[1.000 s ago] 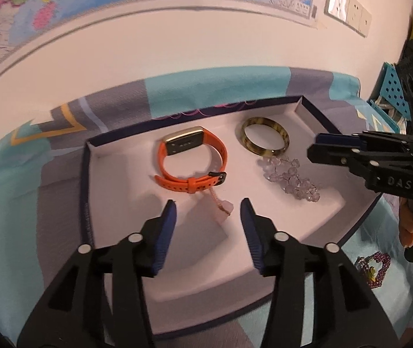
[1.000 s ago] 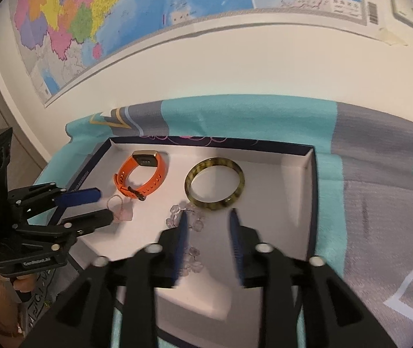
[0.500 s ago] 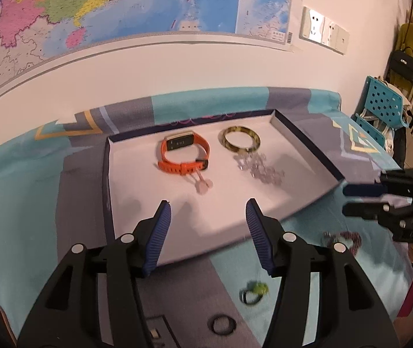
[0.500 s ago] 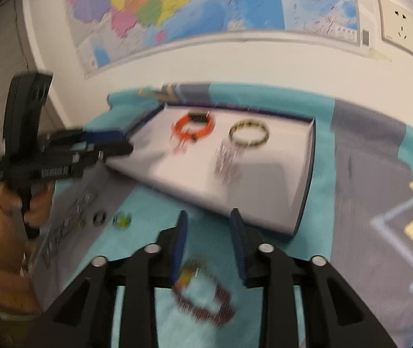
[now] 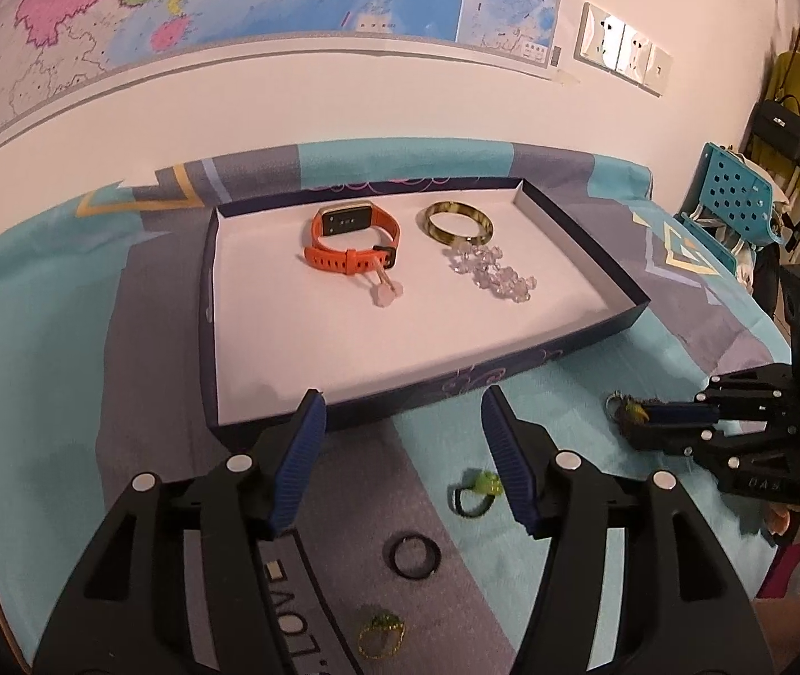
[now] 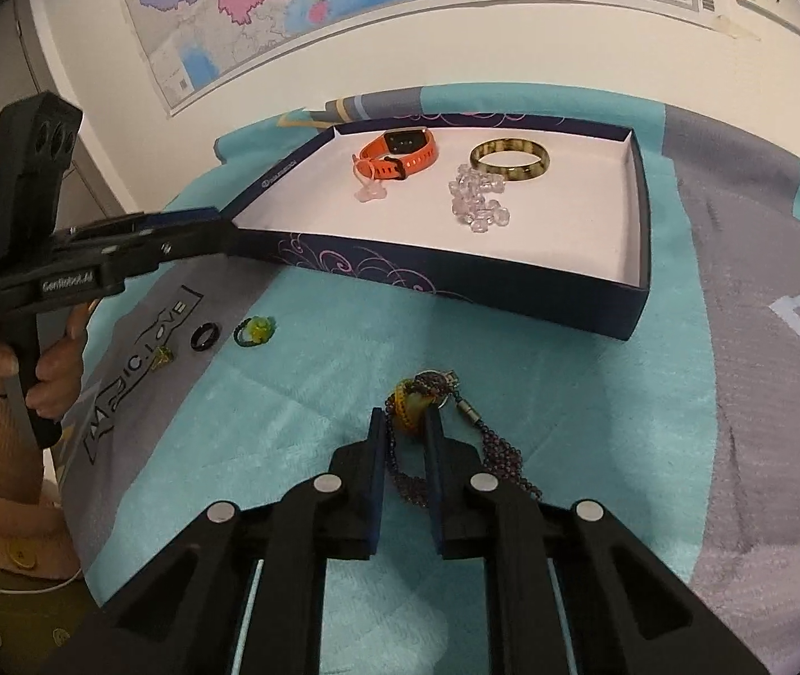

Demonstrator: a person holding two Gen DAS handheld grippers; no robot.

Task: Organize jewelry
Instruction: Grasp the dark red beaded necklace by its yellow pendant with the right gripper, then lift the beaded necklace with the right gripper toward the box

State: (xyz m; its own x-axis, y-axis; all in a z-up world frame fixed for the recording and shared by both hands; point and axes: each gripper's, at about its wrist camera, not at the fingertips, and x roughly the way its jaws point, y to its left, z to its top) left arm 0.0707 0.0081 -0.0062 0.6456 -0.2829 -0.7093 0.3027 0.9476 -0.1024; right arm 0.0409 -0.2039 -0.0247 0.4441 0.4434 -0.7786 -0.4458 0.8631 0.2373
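My right gripper (image 6: 405,416) is low over the teal cloth, its jaws closing on the yellow-orange bead of a purple bead necklace (image 6: 498,453); the pads look pressed against it. From the left wrist view that gripper (image 5: 633,422) sits at the right. My left gripper (image 5: 400,399) is open with nothing between its fingers, hovering in front of the navy tray (image 5: 456,382). Inside the tray lie an orange watch (image 5: 352,242), an amber bangle (image 5: 459,219), a crystal bracelet (image 5: 489,275) and a pink charm (image 5: 385,287).
On the cloth below my left gripper lie a green ring (image 5: 478,489), a black ring (image 5: 414,554) and a gold-green ring (image 5: 380,630). A wall with a map stands behind the table. A blue chair (image 5: 737,197) is at the far right.
Both grippers pulled back from over the tray to the cloth in front of it. The left jaws widened. The right jaws narrowed around the necklace's bead.
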